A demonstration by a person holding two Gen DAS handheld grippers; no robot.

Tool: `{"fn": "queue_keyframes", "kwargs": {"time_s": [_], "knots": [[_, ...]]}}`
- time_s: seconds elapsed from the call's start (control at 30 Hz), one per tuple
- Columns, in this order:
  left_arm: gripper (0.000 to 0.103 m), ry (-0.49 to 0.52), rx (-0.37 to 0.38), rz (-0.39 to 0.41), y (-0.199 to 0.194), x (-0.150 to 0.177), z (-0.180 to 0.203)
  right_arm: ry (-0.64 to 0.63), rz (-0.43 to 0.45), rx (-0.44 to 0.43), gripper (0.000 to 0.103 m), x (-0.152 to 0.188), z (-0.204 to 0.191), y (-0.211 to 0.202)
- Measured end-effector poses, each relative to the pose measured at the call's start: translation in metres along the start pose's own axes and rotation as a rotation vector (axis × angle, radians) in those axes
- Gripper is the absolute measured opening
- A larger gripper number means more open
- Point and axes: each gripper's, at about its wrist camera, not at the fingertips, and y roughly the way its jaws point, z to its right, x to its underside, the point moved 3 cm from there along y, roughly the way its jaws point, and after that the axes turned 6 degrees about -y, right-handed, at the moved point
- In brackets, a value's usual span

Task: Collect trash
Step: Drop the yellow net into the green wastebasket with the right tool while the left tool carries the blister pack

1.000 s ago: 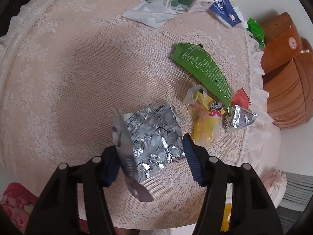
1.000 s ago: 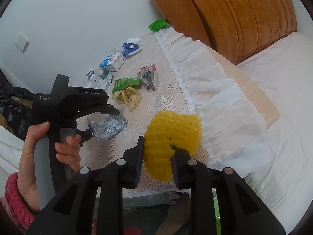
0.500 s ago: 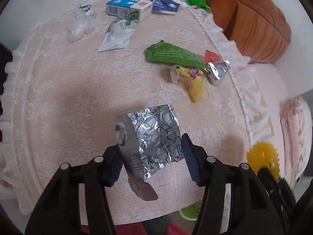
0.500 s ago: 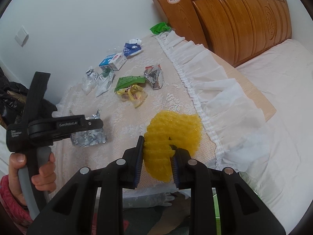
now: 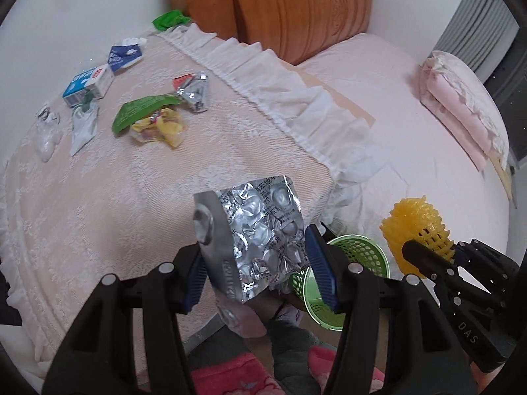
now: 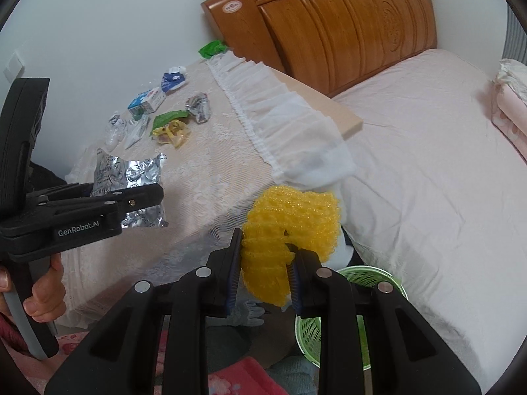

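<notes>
My left gripper (image 5: 255,263) is shut on a bundle of silver blister packs (image 5: 263,227), held in the air beyond the front corner of the lace-covered table (image 5: 98,197). My right gripper (image 6: 263,270) is shut on a yellow foam net (image 6: 293,217). A green mesh basket (image 5: 355,263) stands on the floor below both grippers, between table and bed. In the right wrist view the left gripper (image 6: 131,197) hangs at the left with the blister packs (image 6: 128,171), a hand on its handle. The basket (image 6: 372,276) shows partly behind my right fingers.
More trash lies on the table: a green wrapper (image 5: 141,108), a yellow wrapper (image 5: 161,128), a foil wrapper (image 5: 194,92), a blue-white carton (image 5: 87,87), a blue pouch (image 5: 125,56) and clear plastic (image 5: 46,131). A bed (image 5: 411,131) with wooden headboard (image 5: 280,10) stands to the right.
Both grippers have moved off the table toward the bed, each keeping its load. The left view has rolled, and the green basket has come into sight below.
</notes>
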Motion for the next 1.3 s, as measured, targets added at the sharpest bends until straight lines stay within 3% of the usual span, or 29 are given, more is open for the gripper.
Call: {"fn": "queue_keyframes", "kwargs": {"time_s": [0.13, 0.4, 0.43, 0.47, 0.53, 0.93, 1.17, 1.23, 1.3], "knots": [[0.054, 0.059, 0.010, -0.007, 0.005, 0.011, 0.030, 0.061, -0.056, 0.075, 0.026, 0.036, 0.036, 0.002], [0.054, 0.149, 0.028, -0.044, 0.017, 0.033, 0.077, 0.218, -0.223, 0.093, 0.028, 0.109, 0.093, 0.042], [0.054, 0.157, 0.027, -0.049, 0.018, 0.035, 0.081, 0.227, -0.228, 0.093, 0.033, 0.112, 0.095, 0.044], [0.054, 0.166, 0.026, -0.054, 0.019, 0.037, 0.085, 0.240, -0.241, 0.092, 0.055, 0.115, 0.098, 0.047], [0.054, 0.179, 0.025, -0.063, 0.022, 0.040, 0.092, 0.264, -0.253, 0.114, 0.090, 0.119, 0.105, 0.050], [0.054, 0.273, 0.043, -0.147, 0.054, 0.066, 0.134, 0.379, -0.244, 0.191, 0.095, 0.146, 0.150, 0.030], [0.056, 0.347, 0.072, -0.240, 0.091, 0.091, 0.164, 0.434, -0.246, 0.227, 0.097, 0.167, 0.173, 0.016], [0.060, 0.360, 0.093, -0.269, 0.101, 0.099, 0.171, 0.449, -0.249, 0.236, 0.097, 0.174, 0.178, 0.013], [0.076, 0.355, 0.104, -0.292, 0.108, 0.105, 0.177, 0.462, -0.260, 0.244, 0.098, 0.181, 0.183, 0.010]]}}
